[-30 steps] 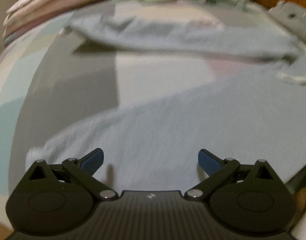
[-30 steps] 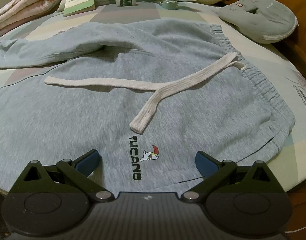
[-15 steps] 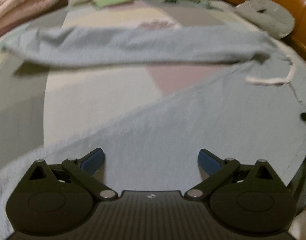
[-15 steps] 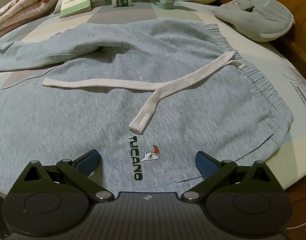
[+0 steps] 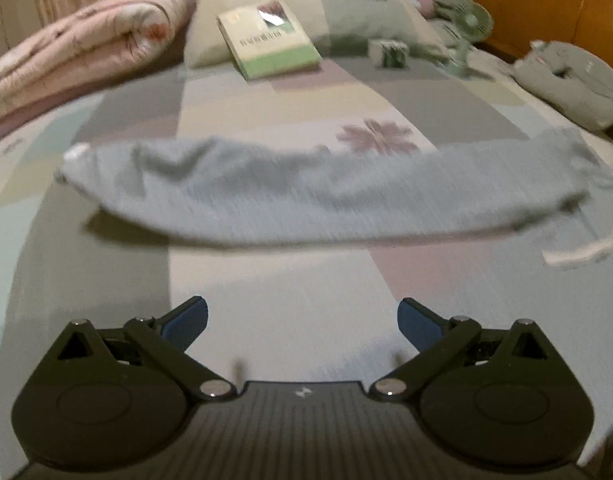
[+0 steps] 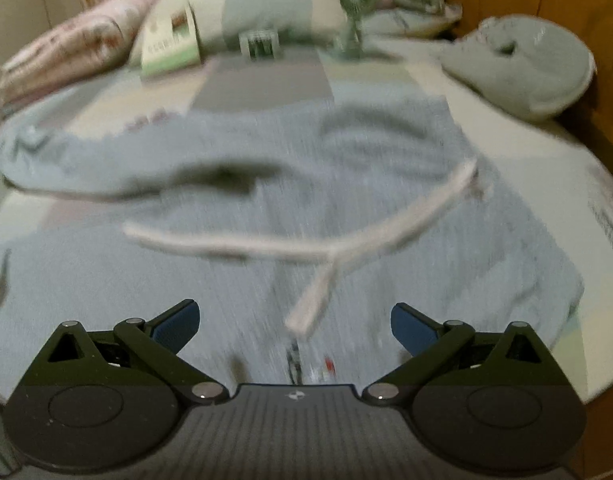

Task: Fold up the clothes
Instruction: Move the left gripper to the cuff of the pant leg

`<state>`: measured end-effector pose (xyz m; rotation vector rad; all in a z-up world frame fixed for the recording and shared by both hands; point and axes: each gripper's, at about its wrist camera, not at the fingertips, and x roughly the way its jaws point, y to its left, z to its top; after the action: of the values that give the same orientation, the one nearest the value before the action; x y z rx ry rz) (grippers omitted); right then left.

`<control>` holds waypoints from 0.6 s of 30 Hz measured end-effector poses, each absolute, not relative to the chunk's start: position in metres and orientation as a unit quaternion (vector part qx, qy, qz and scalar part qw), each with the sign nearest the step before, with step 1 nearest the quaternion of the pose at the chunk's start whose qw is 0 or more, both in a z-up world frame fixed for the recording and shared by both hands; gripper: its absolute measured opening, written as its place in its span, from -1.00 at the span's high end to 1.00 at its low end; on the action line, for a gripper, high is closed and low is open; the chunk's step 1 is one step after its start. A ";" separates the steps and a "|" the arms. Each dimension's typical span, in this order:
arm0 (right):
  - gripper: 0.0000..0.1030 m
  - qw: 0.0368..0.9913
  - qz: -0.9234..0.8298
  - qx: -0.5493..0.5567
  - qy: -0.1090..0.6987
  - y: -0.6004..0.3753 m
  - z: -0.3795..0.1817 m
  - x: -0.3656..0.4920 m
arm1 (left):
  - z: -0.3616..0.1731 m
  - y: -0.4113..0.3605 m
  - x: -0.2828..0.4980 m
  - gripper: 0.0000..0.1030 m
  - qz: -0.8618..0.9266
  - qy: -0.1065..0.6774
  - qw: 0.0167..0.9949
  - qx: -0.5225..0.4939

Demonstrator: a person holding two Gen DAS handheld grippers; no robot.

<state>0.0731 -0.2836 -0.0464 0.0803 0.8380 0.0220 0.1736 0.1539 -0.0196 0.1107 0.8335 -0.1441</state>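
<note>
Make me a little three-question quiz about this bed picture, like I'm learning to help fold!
1. True or false: the left gripper is squeezing the grey trousers.
2. What stands beside the small box near the pillow? A) a fan B) a lamp C) a cup
3. Fill in: the white ____ lies across the trousers in front of the right gripper.

Key:
1. False; its jaws stand open over bare bedsheet.
2. A, the fan.
3. Drawstring.

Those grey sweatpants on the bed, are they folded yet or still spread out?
Spread out, not folded. The grey sweatpants lie flat across the bedsheet, legs apart, one leg stretched sideways, white drawstring loose on top.
</note>
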 end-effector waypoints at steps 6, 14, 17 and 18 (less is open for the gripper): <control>-1.00 0.923 0.030 0.043 0.381 -0.269 -0.024 0.095 | -0.028 0.190 0.228 -0.95 -0.057 0.401 0.914 -0.013; -1.00 0.922 0.063 0.035 0.382 -0.229 -0.026 0.126 | -0.069 0.261 0.253 -0.95 -0.050 0.412 0.906 -0.086; -1.00 0.920 0.077 0.036 0.382 -0.210 -0.028 0.142 | -0.075 0.281 0.260 -0.95 -0.067 0.398 0.908 -0.111; -1.00 0.920 0.081 0.036 0.382 -0.203 -0.028 0.146 | -0.072 0.285 0.263 -0.95 -0.073 0.389 0.911 -0.118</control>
<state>0.1464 -0.2034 -0.0282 0.0741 0.7860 0.1673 0.2634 0.2849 -0.0725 -0.2440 0.8011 -0.1514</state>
